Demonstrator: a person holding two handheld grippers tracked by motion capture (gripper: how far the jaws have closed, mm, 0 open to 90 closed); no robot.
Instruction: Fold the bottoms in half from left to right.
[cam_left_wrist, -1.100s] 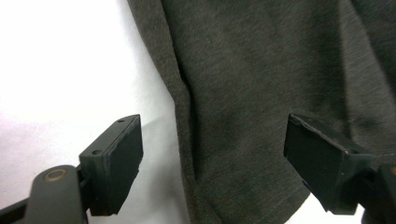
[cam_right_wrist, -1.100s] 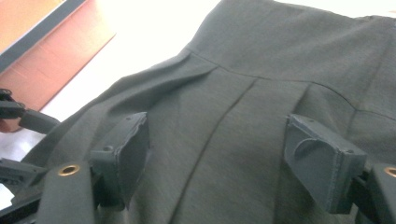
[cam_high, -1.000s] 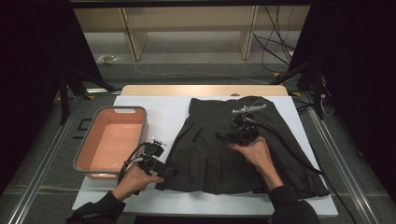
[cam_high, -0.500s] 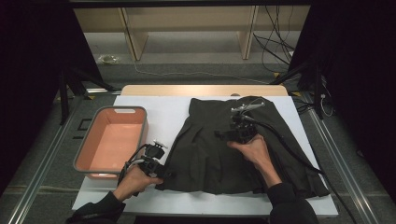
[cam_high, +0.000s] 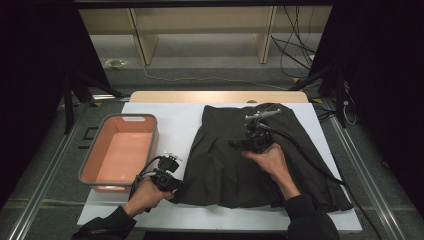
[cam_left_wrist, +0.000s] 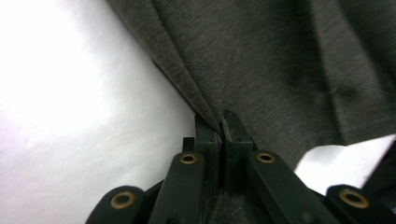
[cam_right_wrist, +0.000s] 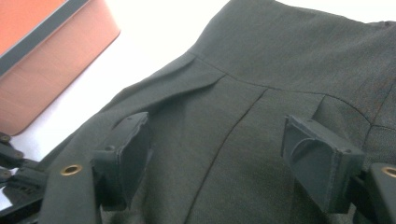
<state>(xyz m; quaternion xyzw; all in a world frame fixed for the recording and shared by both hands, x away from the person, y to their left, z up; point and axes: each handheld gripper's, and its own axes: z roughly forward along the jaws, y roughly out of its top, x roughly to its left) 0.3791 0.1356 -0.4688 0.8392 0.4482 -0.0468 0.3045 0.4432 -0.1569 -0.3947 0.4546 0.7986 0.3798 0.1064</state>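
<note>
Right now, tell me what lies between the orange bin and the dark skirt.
In the high view, a bare strip of the white table cover separates the orange bin from the dark skirt; only the left gripper sits at its near end.

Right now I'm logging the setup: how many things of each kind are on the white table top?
Dark grey pleated skirt: 1
Orange plastic bin: 1
Handheld grippers, left gripper and right gripper: 2
Total: 4

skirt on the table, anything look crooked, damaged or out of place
Nothing looks damaged. The dark pleated skirt lies flat on the white table, set slightly askew. Its near left hem corner is bunched between the shut jaws of the left gripper, which have just closed on it. The right gripper rests open on the skirt. The orange bin is empty.
</note>
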